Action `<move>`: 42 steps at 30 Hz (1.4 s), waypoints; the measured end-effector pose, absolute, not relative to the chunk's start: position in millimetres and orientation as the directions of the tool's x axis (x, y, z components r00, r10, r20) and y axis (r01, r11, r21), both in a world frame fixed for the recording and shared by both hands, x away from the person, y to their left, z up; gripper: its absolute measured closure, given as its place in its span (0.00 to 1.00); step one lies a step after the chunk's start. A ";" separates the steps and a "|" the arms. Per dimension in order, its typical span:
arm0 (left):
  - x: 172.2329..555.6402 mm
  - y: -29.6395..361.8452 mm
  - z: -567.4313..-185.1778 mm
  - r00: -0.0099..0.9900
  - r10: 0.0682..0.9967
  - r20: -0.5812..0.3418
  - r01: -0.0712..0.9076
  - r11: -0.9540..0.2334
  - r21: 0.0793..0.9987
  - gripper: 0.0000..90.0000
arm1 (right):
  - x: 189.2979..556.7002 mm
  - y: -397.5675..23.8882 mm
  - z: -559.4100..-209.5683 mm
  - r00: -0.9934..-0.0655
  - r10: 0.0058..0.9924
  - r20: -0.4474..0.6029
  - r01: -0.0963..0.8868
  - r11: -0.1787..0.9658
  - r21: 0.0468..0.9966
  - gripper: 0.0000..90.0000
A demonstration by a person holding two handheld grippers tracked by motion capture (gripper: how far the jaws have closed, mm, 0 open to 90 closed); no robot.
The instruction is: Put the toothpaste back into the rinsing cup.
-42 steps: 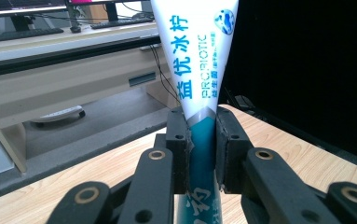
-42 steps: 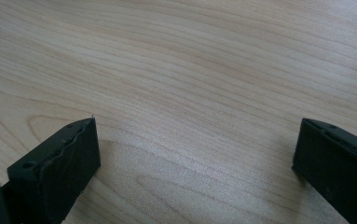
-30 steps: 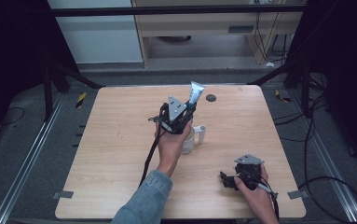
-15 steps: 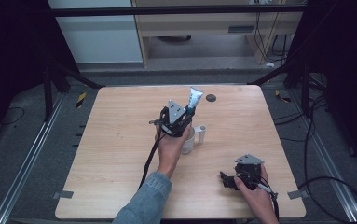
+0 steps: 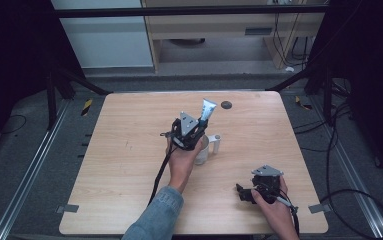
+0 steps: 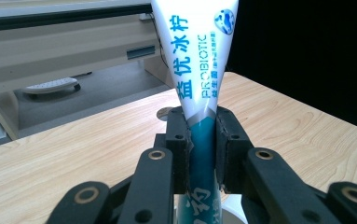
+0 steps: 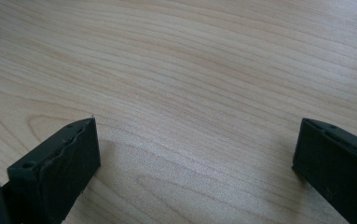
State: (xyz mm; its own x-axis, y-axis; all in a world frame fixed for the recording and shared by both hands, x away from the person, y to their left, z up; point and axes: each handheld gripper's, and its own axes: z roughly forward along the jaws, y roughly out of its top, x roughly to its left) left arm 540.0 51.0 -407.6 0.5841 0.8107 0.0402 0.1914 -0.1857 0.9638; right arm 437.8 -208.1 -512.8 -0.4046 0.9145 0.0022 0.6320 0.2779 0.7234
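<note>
Toothpaste tube [image 6: 199, 70], white and teal with "PROBIOTIC" and Chinese characters printed down it, is what we hold in our left gripper [image 6: 203, 144]: its two black jaws are pressed against the tube's teal lower part from either side, and the flat crimped end stands up above them. In the high view the tube [image 5: 207, 110] rises tilted a little to the right from the left gripper [image 5: 189, 131], over the middle of the wooden table [image 5: 119, 165]. Just under that gripper we see a clear cup [image 5: 202, 150], and in the left gripper view its pale rim [image 6: 232, 210] shows beneath the tube; we cannot tell whether the tube's bottom end touches it. A small white upright piece [image 5: 216, 143] stands just beside the cup on its right. A dark round spot [image 5: 226, 105] lies on the table farther back. Our right gripper [image 5: 244, 192] rests low near the table's front right, well apart from the tube; in its own view its jaws [image 7: 195, 154] stand spread wide over bare wood with nothing between them.
</note>
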 end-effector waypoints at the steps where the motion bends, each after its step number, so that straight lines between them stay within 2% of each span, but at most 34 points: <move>1: 540.0 51.0 -408.1 0.584 0.811 0.039 0.193 -0.185 0.963 0.86 | 437.8 -208.1 -512.9 -0.405 0.914 0.002 0.632 0.278 0.724 0.01; 42: 540.3 54.2 -425.8 0.589 0.807 0.035 0.233 -0.211 0.949 0.86 | 437.9 -208.2 -512.9 -0.405 0.914 0.001 0.632 0.279 0.723 0.01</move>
